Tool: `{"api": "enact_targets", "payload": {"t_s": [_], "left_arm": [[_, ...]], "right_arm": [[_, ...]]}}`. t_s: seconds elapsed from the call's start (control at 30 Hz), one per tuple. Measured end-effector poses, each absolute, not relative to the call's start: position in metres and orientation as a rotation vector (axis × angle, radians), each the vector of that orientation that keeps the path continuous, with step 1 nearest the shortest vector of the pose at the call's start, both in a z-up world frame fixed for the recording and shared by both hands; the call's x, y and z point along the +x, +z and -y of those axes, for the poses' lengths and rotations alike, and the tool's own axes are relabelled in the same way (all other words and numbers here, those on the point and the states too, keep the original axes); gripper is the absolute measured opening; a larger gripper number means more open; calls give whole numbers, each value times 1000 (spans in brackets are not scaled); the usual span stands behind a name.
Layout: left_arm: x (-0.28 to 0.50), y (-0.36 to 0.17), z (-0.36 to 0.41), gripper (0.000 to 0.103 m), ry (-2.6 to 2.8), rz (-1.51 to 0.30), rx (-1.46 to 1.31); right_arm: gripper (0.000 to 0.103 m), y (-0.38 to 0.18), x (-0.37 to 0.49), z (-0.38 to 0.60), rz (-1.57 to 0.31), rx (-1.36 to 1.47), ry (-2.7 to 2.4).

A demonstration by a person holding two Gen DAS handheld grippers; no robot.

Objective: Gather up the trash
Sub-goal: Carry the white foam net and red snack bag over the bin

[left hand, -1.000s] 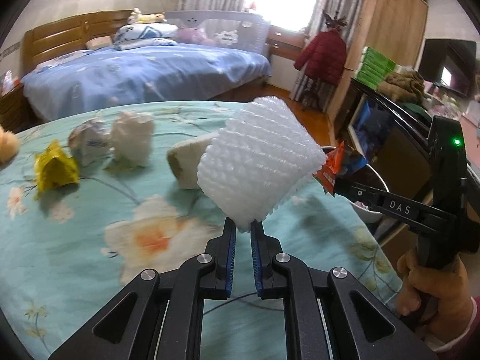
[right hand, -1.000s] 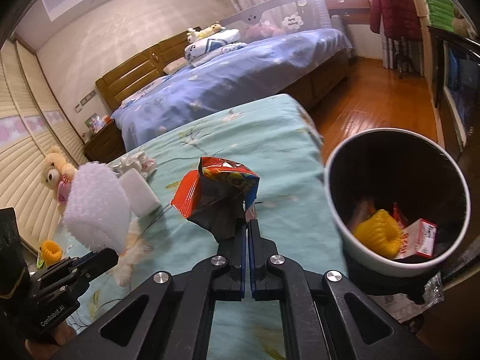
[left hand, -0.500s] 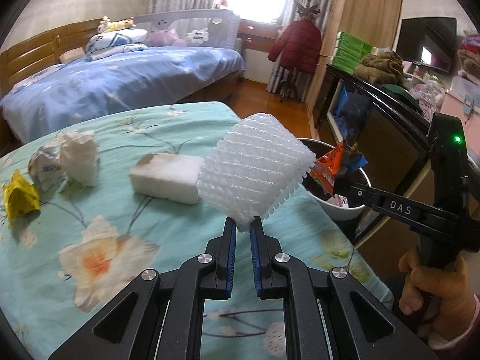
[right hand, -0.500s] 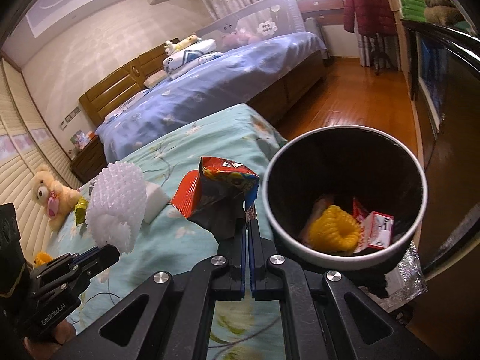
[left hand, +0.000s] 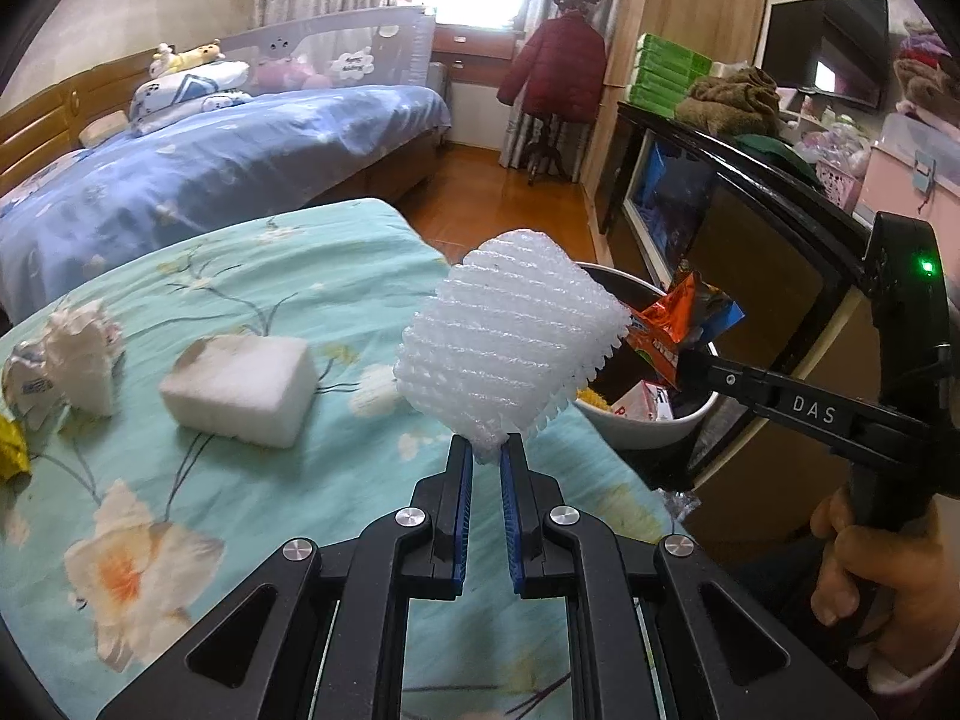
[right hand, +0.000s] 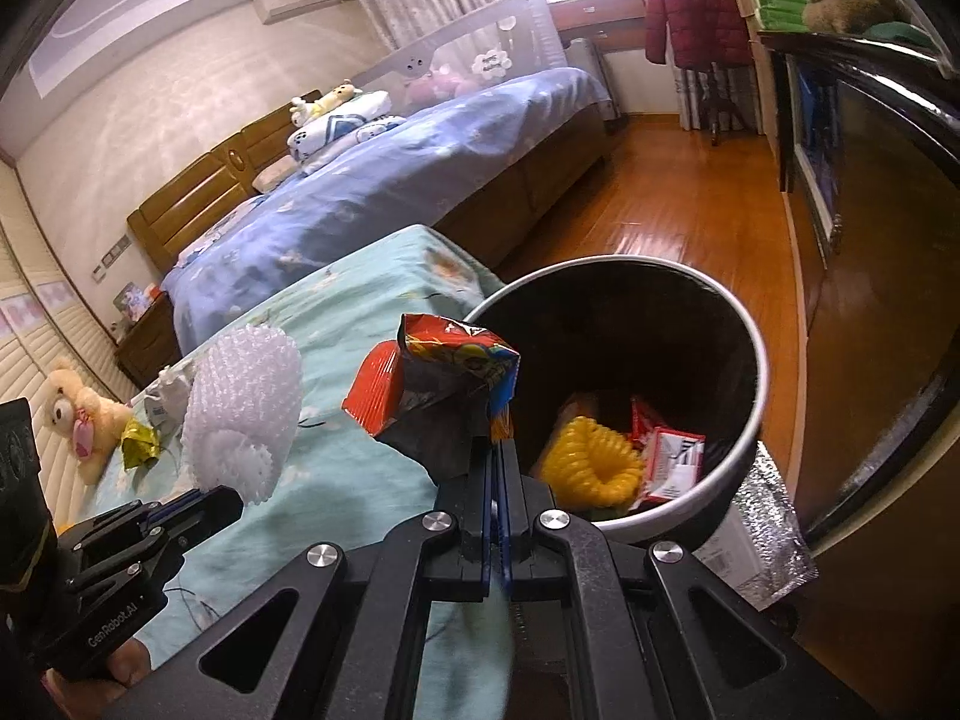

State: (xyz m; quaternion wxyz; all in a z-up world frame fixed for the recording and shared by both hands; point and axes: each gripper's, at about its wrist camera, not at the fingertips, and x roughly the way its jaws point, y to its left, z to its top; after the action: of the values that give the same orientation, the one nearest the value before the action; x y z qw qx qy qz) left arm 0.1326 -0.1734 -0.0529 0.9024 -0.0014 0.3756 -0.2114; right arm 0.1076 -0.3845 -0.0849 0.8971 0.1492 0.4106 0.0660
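My left gripper (left hand: pixel 485 450) is shut on a white foam fruit net (left hand: pixel 510 345), held above the right edge of the teal floral table (left hand: pixel 252 480). The net also shows in the right wrist view (right hand: pixel 243 414). My right gripper (right hand: pixel 495 450) is shut on a red and orange snack wrapper (right hand: pixel 438 390), held at the near rim of the white trash bin (right hand: pixel 747 414). The wrapper (left hand: pixel 684 318) and the bin (left hand: pixel 648 426) show in the left wrist view too. The bin holds a yellow foam net (right hand: pixel 591 468) and a red and white packet (right hand: pixel 675 462).
On the table lie a white foam block (left hand: pixel 240 387), crumpled white paper (left hand: pixel 78 354) and a yellow wrapper (left hand: pixel 9 450). A teddy bear (right hand: pixel 78 420) sits at the far left. A blue bed (left hand: pixel 210 162) stands behind; a dark cabinet (left hand: pixel 750 228) is right of the bin.
Both grippers have moved right toward the bin with their loads. The wrapper has gone from over the table to the bin's near rim. Both stay shut.
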Motion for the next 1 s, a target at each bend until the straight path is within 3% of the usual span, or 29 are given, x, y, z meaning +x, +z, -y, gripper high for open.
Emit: {"api": "enact_targets", "payload": {"t_s": [1.0], "left_arm": [[182, -56, 238, 8, -506, -805, 90]], "right_arm": [[1, -100, 139, 437, -906, 351, 35]]}}
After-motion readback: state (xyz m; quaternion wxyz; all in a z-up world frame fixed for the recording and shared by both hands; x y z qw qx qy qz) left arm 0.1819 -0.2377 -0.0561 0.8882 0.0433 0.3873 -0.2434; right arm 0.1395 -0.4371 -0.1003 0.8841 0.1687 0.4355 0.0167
